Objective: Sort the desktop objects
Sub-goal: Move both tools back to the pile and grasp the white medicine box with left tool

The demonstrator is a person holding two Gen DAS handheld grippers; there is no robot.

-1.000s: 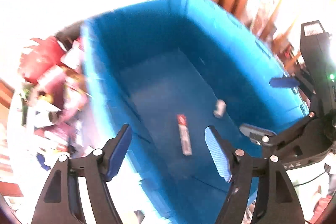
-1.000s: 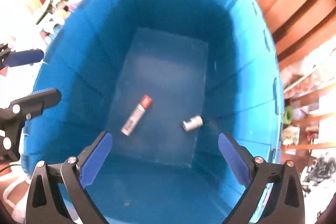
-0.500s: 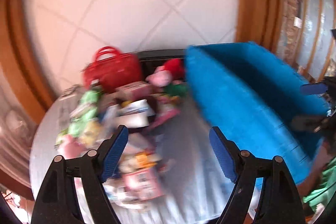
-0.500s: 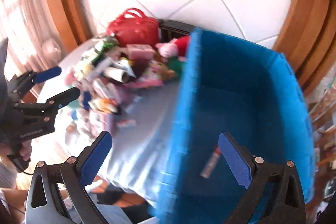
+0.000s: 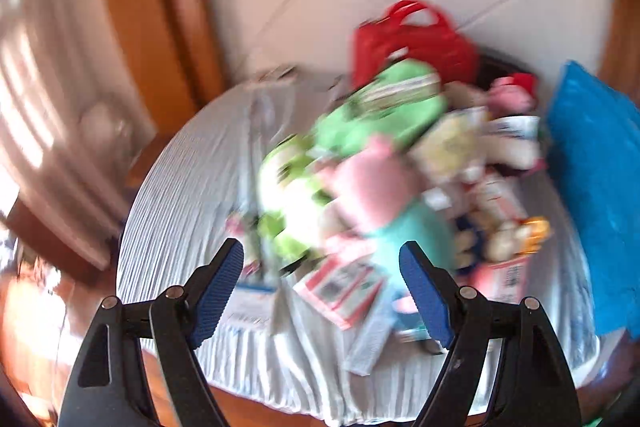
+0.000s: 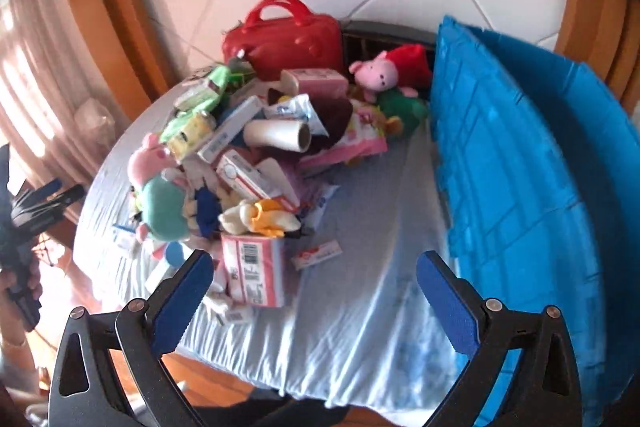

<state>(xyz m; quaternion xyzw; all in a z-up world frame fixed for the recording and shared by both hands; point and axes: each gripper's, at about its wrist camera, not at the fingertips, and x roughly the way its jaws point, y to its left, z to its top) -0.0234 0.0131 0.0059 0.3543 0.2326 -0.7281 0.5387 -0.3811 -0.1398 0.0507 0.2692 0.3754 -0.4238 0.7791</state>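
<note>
A pile of small boxes, packets and plush toys [image 6: 248, 163] lies on the round table with a pale striped cloth [image 6: 360, 327]; it is blurred in the left wrist view [image 5: 380, 187]. A big blue bin [image 6: 532, 187] stands at the table's right side, and its edge shows in the left wrist view [image 5: 596, 187]. My left gripper [image 5: 322, 283] is open and empty above the pile's near edge. My right gripper [image 6: 314, 291] is open and empty above the cloth beside a pink barcode box [image 6: 252, 271]. The left gripper also shows at the far left [image 6: 44, 203].
A red handbag [image 6: 286, 43] stands at the back of the table. A pink pig plush [image 6: 378, 73] and a cardboard tube [image 6: 280, 135] lie in the pile. A white tiled wall and wooden frames stand behind. The table's front edge drops to a wooden floor.
Both grippers have swung left, out of the blue bin and over to the pile on the table. Both stayed open and empty.
</note>
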